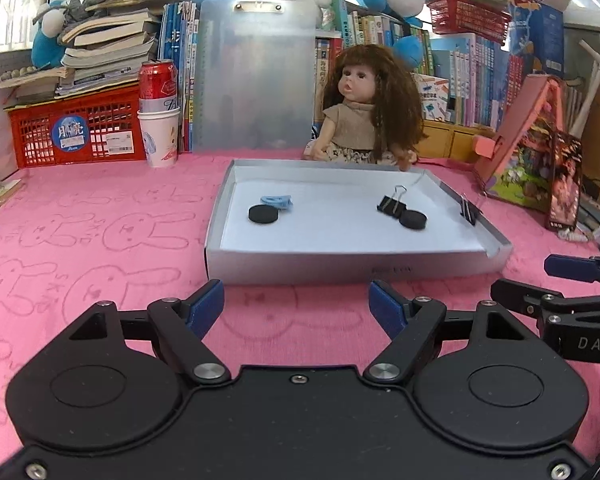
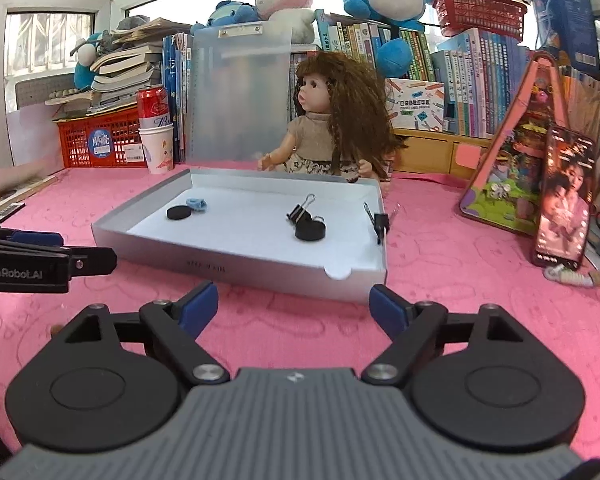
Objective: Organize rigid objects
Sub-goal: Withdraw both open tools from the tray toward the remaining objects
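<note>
A pink cloth (image 1: pixel 100 216) covers the table. The silver tray (image 1: pixel 340 270) sits mid-frame, holding two black discs (image 1: pixel 263 214) and a clip (image 1: pixel 391 205). Only the right view shows a phone (image 2: pixel 562 200) at right. Left gripper (image 1: pixel 296 306) and right gripper (image 2: pixel 294 306) gape wide, holding nothing, near the tray's front edge.

Daylight came in through the windows (image 2: pixel 52 36) at the top of both pictures, and they looked white and washed out. The pink desk (image 1: pixel 100 216) was bright, with soft shadows. Straight things bent near the edges, and the corners went dark. A hand (image 2: pixel 8 184) at the left edge looked blurry.
</note>
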{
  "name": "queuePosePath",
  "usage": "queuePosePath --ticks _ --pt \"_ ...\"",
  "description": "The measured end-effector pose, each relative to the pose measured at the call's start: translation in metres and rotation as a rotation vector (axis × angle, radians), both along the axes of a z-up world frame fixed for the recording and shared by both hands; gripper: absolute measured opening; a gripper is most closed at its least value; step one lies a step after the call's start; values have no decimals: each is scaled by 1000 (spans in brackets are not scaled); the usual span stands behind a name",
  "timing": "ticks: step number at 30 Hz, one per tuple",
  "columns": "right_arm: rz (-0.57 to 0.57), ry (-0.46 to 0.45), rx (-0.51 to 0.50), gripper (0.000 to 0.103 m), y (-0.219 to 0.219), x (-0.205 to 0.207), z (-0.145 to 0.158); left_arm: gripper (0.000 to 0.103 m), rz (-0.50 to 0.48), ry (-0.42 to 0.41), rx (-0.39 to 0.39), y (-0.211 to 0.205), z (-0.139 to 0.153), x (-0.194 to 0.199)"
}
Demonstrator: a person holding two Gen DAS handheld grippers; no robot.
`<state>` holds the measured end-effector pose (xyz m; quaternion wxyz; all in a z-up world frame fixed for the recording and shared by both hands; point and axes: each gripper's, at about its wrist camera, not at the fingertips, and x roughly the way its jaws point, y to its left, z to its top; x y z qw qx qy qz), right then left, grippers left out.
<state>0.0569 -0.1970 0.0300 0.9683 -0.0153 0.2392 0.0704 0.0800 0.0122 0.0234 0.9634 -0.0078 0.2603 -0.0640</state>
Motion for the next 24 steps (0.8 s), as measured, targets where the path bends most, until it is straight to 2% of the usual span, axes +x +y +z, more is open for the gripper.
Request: queuePosePath --ticks 7,19,24 --pt "-29 -7 -29 93 -2 -22 -13 78 -10 -33 36 -3 -6 -34" --pt "-70 10 -6 98 -8 -39 -30 78 7 -50 46 0 -16 -62" --pt "-85 16 12 99 -8 -43 -34 68 -8 -45 64 -1 -23 -70"
